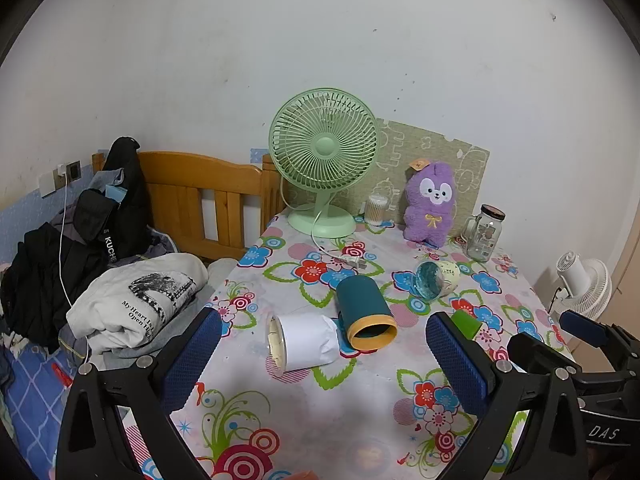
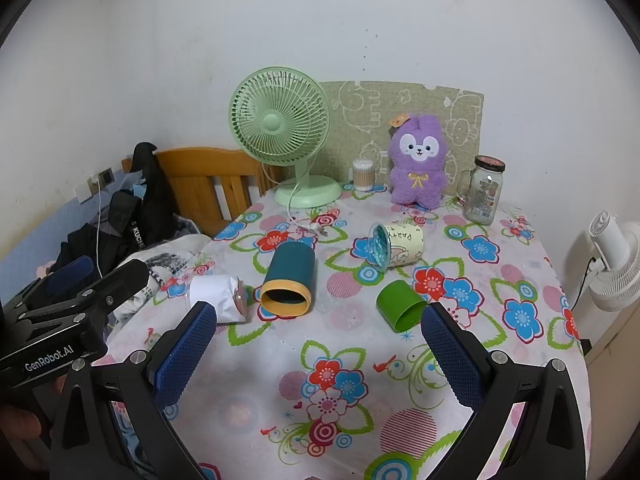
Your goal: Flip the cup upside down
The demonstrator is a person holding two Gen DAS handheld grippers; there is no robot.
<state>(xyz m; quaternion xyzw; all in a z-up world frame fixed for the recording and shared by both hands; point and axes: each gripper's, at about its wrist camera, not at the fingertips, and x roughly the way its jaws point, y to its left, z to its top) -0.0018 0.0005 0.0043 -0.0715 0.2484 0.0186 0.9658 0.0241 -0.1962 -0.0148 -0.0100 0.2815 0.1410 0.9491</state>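
Note:
Several cups lie on their sides on the floral tablecloth. A white paper-wrapped cup (image 1: 302, 342) (image 2: 218, 298) lies at the left. A teal cup with a yellow rim (image 1: 366, 318) (image 2: 289, 282) lies in the middle, mouth toward me. A cream printed cup with a blue inside (image 1: 436, 280) (image 2: 398, 246) lies farther back. A small green cup (image 2: 400, 310) (image 1: 465, 323) lies at the right. My left gripper (image 1: 324, 354) is open and empty, hovering short of the white cup. My right gripper (image 2: 318, 344) is open and empty, short of the green cup.
A green desk fan (image 1: 324, 160) (image 2: 280, 128), a cotton swab jar (image 2: 363, 175), a purple plush (image 1: 430, 204) (image 2: 418, 160) and a glass mug jar (image 1: 484, 232) (image 2: 482, 190) stand at the table's back. A bed with piled clothes (image 1: 136, 304) is left. A white fan (image 2: 616, 256) stands right.

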